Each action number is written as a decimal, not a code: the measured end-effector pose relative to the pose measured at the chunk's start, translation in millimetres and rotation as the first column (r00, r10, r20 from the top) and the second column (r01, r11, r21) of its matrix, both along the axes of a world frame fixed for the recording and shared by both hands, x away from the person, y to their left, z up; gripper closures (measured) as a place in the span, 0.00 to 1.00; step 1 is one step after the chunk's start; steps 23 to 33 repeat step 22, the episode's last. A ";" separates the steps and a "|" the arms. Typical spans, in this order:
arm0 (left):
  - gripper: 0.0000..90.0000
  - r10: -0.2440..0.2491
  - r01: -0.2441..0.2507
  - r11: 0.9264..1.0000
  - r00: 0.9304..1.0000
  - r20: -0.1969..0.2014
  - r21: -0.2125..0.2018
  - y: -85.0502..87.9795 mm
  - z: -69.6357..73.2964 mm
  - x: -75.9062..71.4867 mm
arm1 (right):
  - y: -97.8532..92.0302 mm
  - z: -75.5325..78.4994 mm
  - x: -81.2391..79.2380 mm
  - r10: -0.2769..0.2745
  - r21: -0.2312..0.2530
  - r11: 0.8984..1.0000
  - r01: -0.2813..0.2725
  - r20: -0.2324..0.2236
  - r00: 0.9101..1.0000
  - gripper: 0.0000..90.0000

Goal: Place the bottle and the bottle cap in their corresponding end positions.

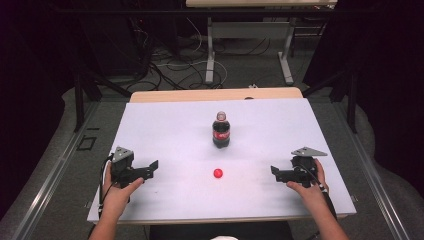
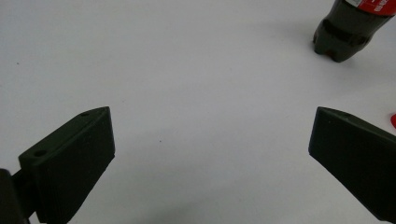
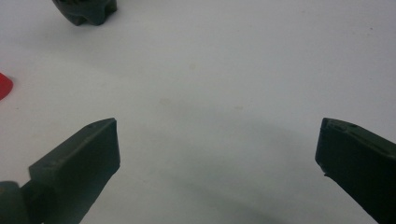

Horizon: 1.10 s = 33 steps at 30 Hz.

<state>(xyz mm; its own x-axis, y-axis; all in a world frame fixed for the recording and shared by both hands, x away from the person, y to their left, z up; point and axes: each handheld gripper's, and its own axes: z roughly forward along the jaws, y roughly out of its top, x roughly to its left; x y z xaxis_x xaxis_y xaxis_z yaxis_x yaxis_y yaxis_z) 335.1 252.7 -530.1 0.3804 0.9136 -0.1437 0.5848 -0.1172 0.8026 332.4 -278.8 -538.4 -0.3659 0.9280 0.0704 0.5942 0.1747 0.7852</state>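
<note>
A: Starting at the left, what is the left gripper doing?

B: It sits low over the white table, held in the person's left hand. Its jaws stand wide apart with only bare tabletop between them; they touch nothing.

A: And in the middle?

B: A cola bottle stands upright near the table's centre, long axis vertical, neck up and its mouth uncapped. Its red cap lies by itself on the table, nearer the person, apart from the bottle.

A: The right side?

B: The right gripper, in the right hand, points inward toward the cap. Its jaws are also spread wide, holding nothing. Both grippers are well apart from bottle and cap.
</note>
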 end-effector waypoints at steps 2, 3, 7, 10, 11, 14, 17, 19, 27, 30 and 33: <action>0.00 0.012 -0.012 1.000 1.000 -0.005 -0.008 1.1 -3.4 0.2 | -1.8 -1.6 -0.1 -0.008 0.003 1.000 0.008 0.000 1.000 0.00; 0.00 0.021 -0.021 1.000 1.000 -0.009 -0.007 2.5 -4.5 0.0 | -2.5 -2.8 0.2 -0.014 -0.002 1.000 0.014 0.000 1.000 0.00; 0.00 0.043 -0.043 0.999 0.999 -0.005 -0.001 6.4 -9.0 -2.3 | -6.5 -9.5 0.4 -0.028 -0.013 1.000 0.028 -0.010 1.000 0.00; 0.00 0.048 -0.048 0.999 0.999 -0.006 0.002 9.2 -10.5 -3.1 | -8.9 -13.2 0.6 -0.037 -0.017 0.999 0.037 -0.015 0.999 0.00; 0.00 0.056 -0.056 0.998 0.998 -0.006 -0.005 9.7 -11.2 -3.0 | -8.9 -14.1 0.7 -0.042 -0.016 0.999 0.041 -0.018 0.999 0.00; 0.00 0.063 -0.063 0.998 0.998 -0.021 0.001 11.9 -13.1 -2.4 | -8.7 -15.7 0.4 -0.037 -0.019 0.999 0.036 -0.032 0.999 0.00; 0.00 0.070 -0.070 0.997 0.997 -0.037 0.012 13.6 -15.7 -1.4 | -7.8 -16.9 0.3 -0.050 -0.021 0.999 0.049 -0.048 0.998 0.00; 0.00 0.082 -0.082 0.997 0.996 -0.045 0.008 14.3 -18.1 -0.4 | -7.8 -17.4 0.3 -0.049 -0.022 0.999 0.047 -0.056 0.997 0.00; 0.01 0.098 -0.097 0.995 0.993 -0.065 0.010 16.0 -21.3 1.1 | -7.4 -18.1 0.6 -0.043 -0.026 0.999 0.042 -0.058 0.997 0.00; 0.01 0.098 -0.097 0.995 0.993 -0.065 0.010 16.0 -21.3 1.1 | -7.4 -18.1 0.6 -0.043 -0.026 0.999 0.042 -0.058 0.997 0.00; 0.01 0.098 -0.097 0.995 0.993 -0.065 0.010 16.0 -21.3 1.1 | -7.4 -18.1 0.6 -0.043 -0.026 0.999 0.042 -0.058 0.997 0.00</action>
